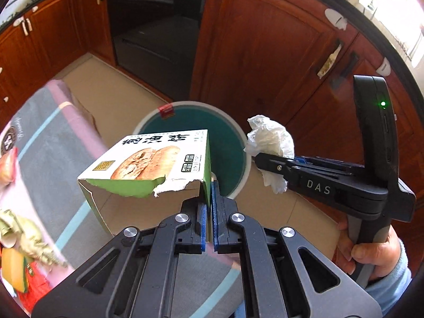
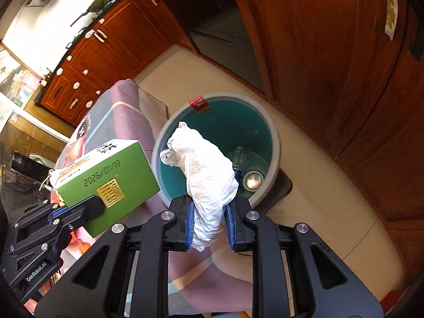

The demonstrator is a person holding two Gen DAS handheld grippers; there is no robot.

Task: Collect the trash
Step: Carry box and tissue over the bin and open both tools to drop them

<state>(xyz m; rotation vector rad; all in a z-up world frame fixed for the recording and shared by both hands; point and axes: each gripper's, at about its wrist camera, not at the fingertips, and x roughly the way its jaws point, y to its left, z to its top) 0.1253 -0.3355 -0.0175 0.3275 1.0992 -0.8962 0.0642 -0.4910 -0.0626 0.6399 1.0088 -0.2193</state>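
My left gripper (image 1: 210, 201) is shut on a flap of a torn green and white food box (image 1: 148, 161), held in the air over the table edge; the box also shows in the right wrist view (image 2: 106, 177). My right gripper (image 2: 209, 220) is shut on a crumpled white tissue (image 2: 206, 169), which also shows in the left wrist view (image 1: 273, 143). Both are held above and near a round teal trash bin (image 2: 273, 137) on the floor, also in the left wrist view (image 1: 233, 143). A can (image 2: 253, 180) lies at its bottom.
A table with a striped pink and grey cloth (image 1: 47, 143) lies to the left, with wrappers (image 1: 23, 238) on it. Wooden cabinets (image 1: 265, 53) and a dark oven (image 1: 156, 26) stand behind the bin. The floor (image 2: 318, 185) is beige tile.
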